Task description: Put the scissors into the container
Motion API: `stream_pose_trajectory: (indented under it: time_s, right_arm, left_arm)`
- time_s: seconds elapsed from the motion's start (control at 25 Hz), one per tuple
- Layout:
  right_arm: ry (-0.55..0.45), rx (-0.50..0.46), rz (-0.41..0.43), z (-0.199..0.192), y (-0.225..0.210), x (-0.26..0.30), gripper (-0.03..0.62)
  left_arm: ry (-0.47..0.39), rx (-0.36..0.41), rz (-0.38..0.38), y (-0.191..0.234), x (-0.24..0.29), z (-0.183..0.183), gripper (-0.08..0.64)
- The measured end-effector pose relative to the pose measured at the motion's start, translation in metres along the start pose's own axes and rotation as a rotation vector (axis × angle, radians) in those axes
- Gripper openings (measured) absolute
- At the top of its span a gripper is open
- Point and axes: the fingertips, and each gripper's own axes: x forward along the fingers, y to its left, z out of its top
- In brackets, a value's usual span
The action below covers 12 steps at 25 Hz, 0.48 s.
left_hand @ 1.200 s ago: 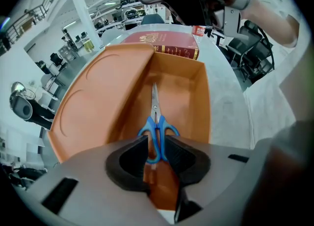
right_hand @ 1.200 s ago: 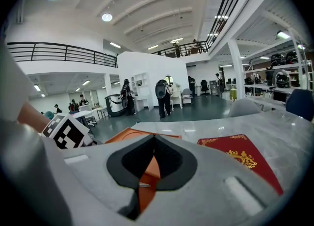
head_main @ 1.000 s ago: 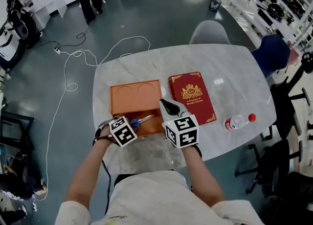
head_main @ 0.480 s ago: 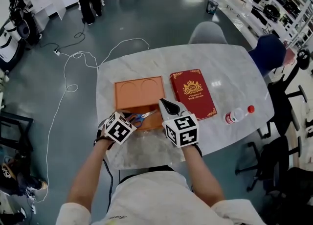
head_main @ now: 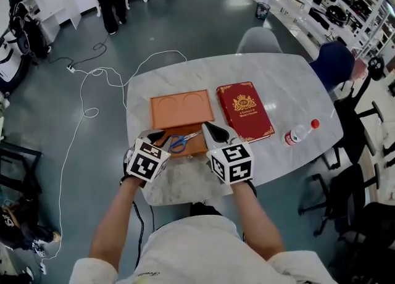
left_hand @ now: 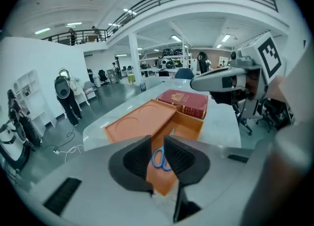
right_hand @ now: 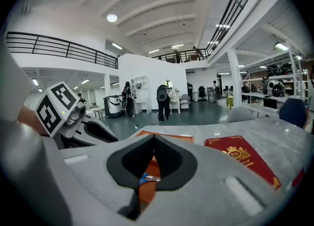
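– Scissors point(head_main: 181, 142) are lying inside the orange container point(head_main: 200, 147), aren't they?
– Yes, the head view is showing that, with the left hand-held gripper point(head_main: 154, 135) hovering at the container's near-left corner.
– Pinching anything?
– No. Its own view is showing the jaws slightly apart, blue handles lying beyond the gap. The right hand-held gripper point(head_main: 213, 130), at the container's near-right corner, is pressing its jaws together on nothing.

Scissors point(head_main: 181, 142) in container point(head_main: 197, 147), book point(head_main: 245, 111) right of it, bottle point(head_main: 299, 133) farther right
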Motion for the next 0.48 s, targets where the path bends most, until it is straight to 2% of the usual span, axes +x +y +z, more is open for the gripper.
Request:
stream_pose_trajectory:
  time_s: [0.48]
  right_arm:
    - [-0.022, -0.026, -0.022, 0.002, 0.03, -0.034, 0.005]
  left_arm:
    - [-0.265, -0.138, 0.067, -0.009, -0.063, 0.02, 0.048]
